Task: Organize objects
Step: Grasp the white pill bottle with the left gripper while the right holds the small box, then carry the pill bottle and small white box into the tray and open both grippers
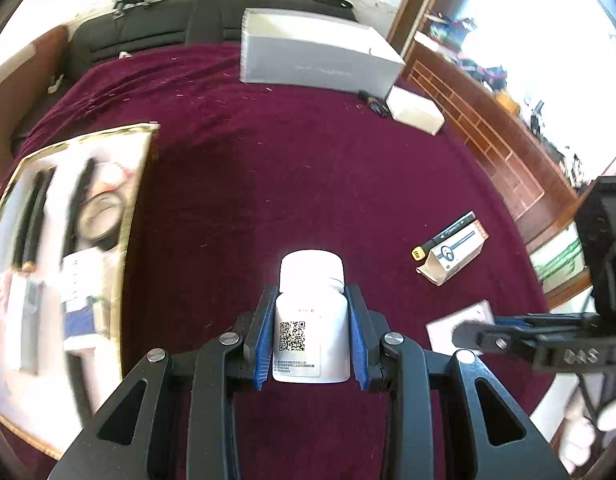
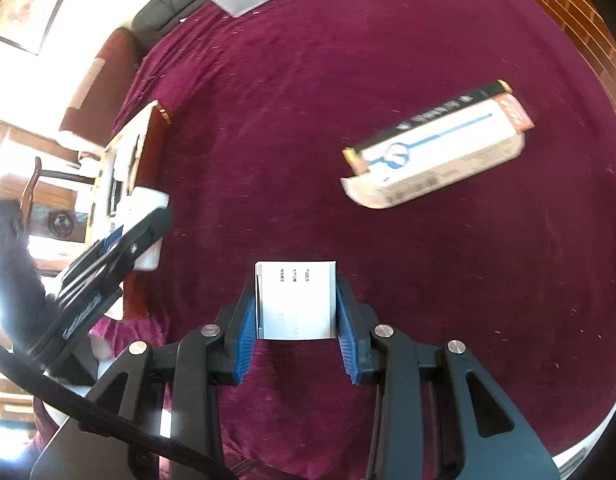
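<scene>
Blue ribbed pads of the left gripper closed on a white bottle, gripped across the body below the cap, cap pointing away, label with a square code facing up. Blue pads of the right gripper likewise pressed against both side edges of a small white box, flat face with faint print turned up. Both loads carried above the dark red cloth, not resting on it as far as can be judged.

Off to the left of the bottle, a gold-edged tray already holding several things: dark strips, a round ring shape, small packets, all blurred. Probably the goal for both loads, so a leftward carry. Nearer to the left gripper than to the right; long side of the tray running away from the camera. Raised rim between bottle and tray floor, likely to need a lift over it.

To the right, well apart, an opened long carton lying on its side beside a black pen, not yet sorted. Farther back, a large grey box with a smaller white box just beside it. Open cloth between bottle and tray; crowded tray floor the likelier trouble when setting down
</scene>
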`<state>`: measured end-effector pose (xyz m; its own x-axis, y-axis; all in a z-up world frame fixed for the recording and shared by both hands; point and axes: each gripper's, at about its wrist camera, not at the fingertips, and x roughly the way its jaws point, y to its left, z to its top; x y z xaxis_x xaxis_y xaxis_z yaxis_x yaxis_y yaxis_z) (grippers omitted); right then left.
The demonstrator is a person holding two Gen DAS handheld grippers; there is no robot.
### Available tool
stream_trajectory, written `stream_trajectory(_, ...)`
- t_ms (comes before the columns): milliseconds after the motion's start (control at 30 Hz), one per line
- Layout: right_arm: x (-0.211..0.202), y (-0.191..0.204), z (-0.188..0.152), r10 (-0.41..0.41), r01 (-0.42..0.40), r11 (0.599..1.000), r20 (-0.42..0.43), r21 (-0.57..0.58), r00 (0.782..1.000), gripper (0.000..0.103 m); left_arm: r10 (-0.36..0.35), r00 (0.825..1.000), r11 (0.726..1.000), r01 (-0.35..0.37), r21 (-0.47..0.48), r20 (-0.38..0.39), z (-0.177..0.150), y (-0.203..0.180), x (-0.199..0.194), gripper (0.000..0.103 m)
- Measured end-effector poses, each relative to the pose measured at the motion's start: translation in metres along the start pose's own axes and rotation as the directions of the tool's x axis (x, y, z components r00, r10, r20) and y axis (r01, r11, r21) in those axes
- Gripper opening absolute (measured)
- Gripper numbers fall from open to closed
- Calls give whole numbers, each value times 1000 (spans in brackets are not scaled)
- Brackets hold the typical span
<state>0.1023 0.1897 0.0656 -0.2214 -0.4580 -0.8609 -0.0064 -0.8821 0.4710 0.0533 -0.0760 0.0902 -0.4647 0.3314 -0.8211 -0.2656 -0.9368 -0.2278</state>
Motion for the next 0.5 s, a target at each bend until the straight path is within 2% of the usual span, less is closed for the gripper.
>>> stream_trajectory(133,6,25,4,40,-40,999,-9,-32,999,33,39,999,998,-38,-51,31,-5,34,-33,28)
stream_trajectory(267,14,63,9,71,-72,993,-22,-90,997,33,141,989,985,-135,-108,51,-16,81,-61,28)
stream_trajectory(500,41,147,16,108,-121,969,-69,-213,992,33,289,957,933,-279,-228,12,-47,172,-83,28)
